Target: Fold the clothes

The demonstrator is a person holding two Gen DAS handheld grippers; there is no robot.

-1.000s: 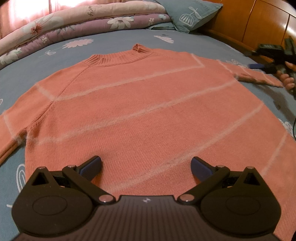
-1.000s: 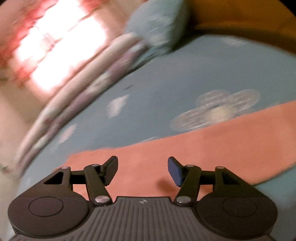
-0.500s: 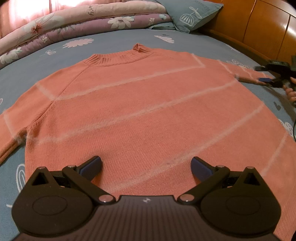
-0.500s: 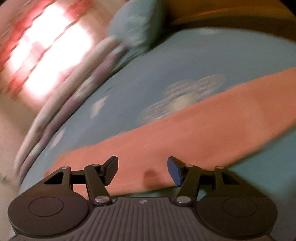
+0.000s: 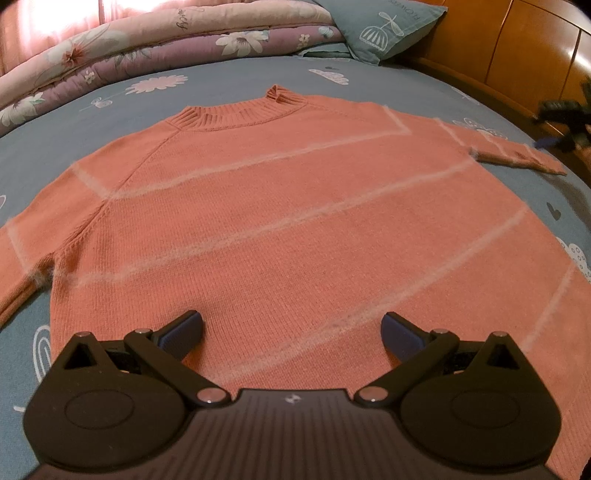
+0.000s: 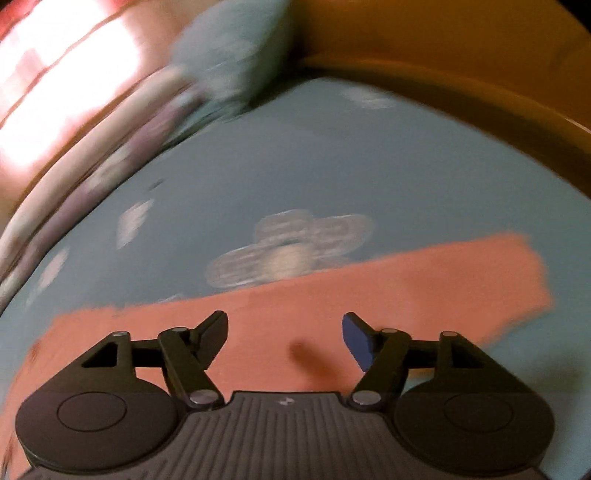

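Note:
A salmon-pink knit sweater [image 5: 280, 221] with thin pale stripes lies flat on the bed, collar [image 5: 236, 114] pointing away. My left gripper [image 5: 291, 332] hovers open over its lower hem, nothing between the fingers. The sweater's right sleeve [image 5: 517, 153] stretches to the bed's right side. In the blurred right wrist view that sleeve [image 6: 369, 299] runs across under my right gripper [image 6: 284, 332], which is open and empty just above it, with the cuff end to the right. The right gripper [image 5: 565, 125] also shows as a dark blur beyond the sleeve end.
The bed has a blue-grey sheet [image 5: 221, 77] with white flower prints. Folded pink and purple quilts [image 5: 147, 48] and a teal pillow [image 5: 384, 26] lie at the far side. A wooden headboard [image 5: 535, 55] borders the right.
The right gripper has swung over the sleeve toward its cuff end, staying open; its view is motion-blurred. The left gripper and sweater body have not moved.

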